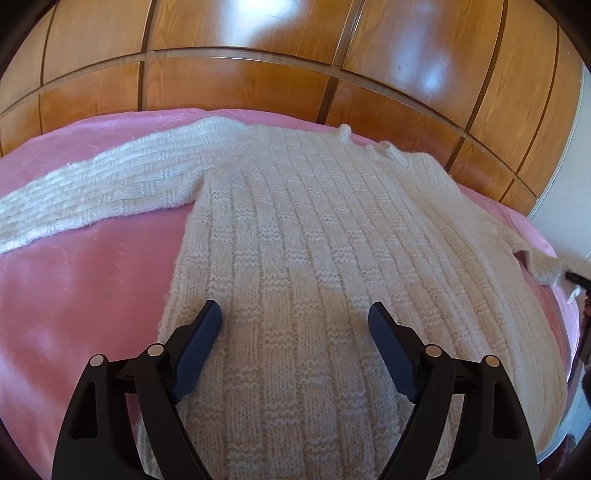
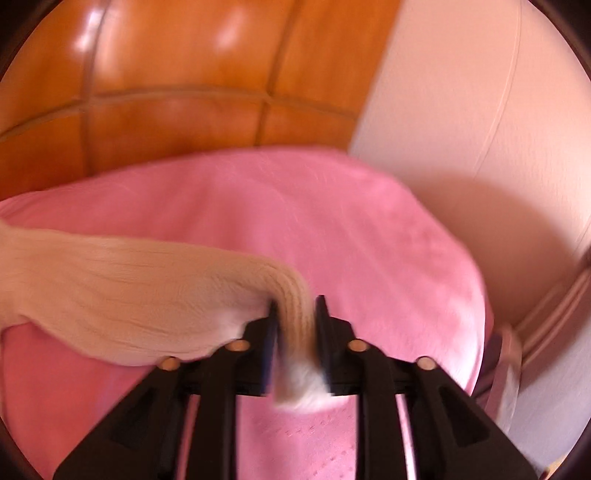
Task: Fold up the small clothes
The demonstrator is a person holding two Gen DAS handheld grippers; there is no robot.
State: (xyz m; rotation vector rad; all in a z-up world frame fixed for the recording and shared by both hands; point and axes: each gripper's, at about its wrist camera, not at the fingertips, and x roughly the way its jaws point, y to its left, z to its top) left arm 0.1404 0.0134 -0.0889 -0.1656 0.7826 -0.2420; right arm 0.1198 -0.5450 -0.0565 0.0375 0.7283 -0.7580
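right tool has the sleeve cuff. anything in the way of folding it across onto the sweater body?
Nothing visible. The right tool grips the sleeve; the sweater body lies flat and bare on the pink cover. The left tool hovers open above its hem.

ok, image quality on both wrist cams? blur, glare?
Left wrist: sharp, knit of the sweater legible; window glare on the wooden panels; strong fisheye bend. Right wrist: motion-blurred throughout, sleeve in the right gripper smeared; pink-orange cast.

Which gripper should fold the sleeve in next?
Right. The right gripper is already shut on the sleeve cuff, lifted off the bedspread. The left gripper hangs open over the sweater body, gripping nothing.
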